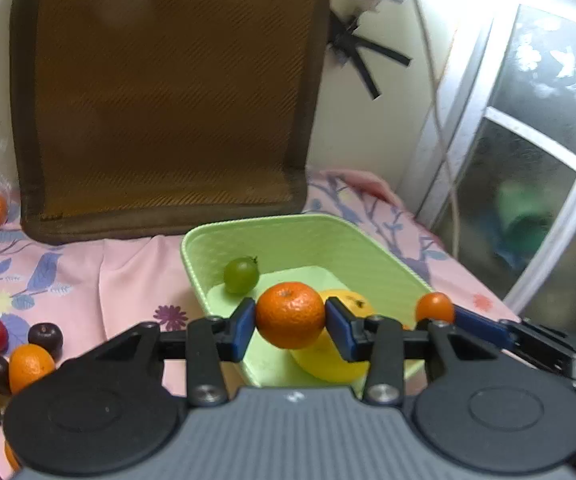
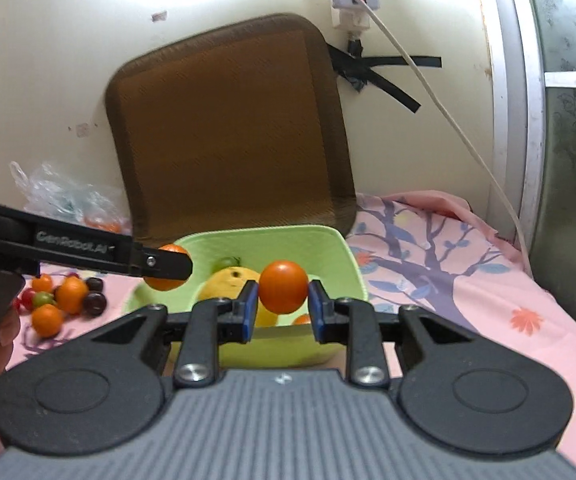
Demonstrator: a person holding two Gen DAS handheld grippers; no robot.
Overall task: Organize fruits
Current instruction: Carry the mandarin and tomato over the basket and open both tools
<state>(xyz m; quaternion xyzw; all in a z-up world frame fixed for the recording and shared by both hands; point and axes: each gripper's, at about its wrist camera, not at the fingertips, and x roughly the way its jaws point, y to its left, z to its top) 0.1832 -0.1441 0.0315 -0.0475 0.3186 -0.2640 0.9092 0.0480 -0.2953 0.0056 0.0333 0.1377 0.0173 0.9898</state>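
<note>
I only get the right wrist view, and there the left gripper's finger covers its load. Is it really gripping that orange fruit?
Observer: Yes. In the left wrist view the left gripper has both blue pads pressed on a mandarin, in front of the green basket.
Operator: And the green thing half hidden behind the yellow fruit?
Observer: A green grape, lying inside the basket near its left wall.
</note>
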